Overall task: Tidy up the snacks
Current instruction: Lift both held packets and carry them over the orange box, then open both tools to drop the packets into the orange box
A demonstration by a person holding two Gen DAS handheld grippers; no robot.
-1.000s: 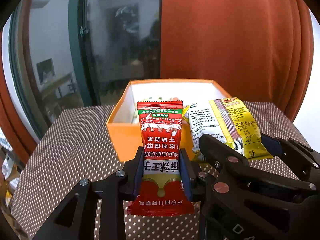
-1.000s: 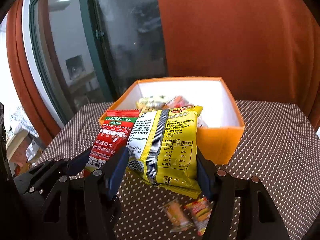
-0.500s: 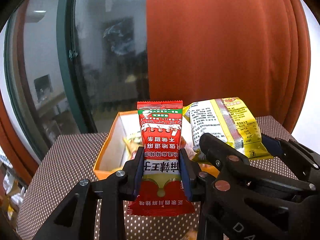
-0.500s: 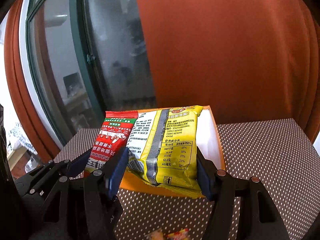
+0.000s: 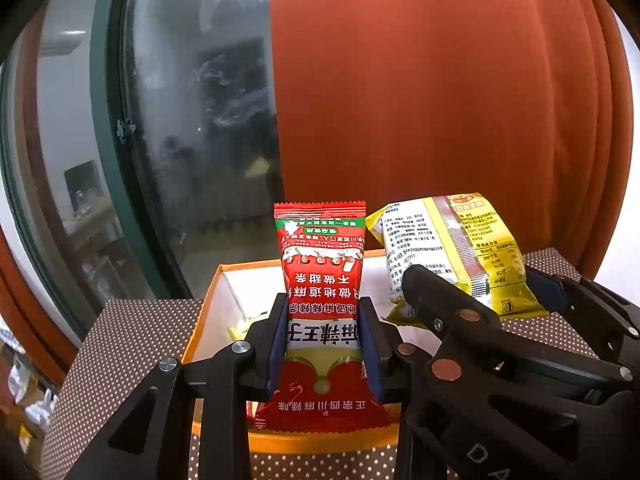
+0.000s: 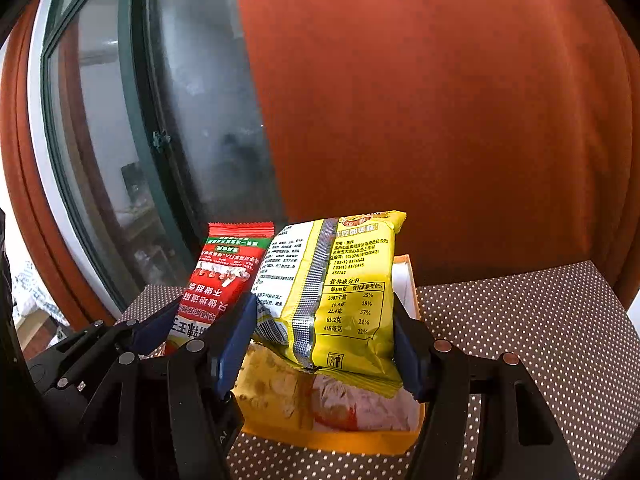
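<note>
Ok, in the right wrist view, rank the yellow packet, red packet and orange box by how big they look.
1. Yellow packet, though nearest the camera.
2. Orange box, mostly hidden, so unsure.
3. Red packet, partly hidden.

The box (image 5: 208, 312) is taken as the landmark; it is set on the table (image 5: 132, 344), with its far side toward the window (image 5: 192, 160) and the curtain (image 5: 440, 100). Above the box's near part, one snack packet (image 5: 322, 280) is held upright between the fingers of the left gripper (image 5: 323, 340). Just to the right of it, also over the box, a larger packet (image 6: 340, 288) is clamped in the right gripper (image 6: 324, 340), which is seen beside the left one. Inside the box, below the larger packet, other snacks (image 6: 320, 400) are laid. The table extends to the left and right of the box.
</note>
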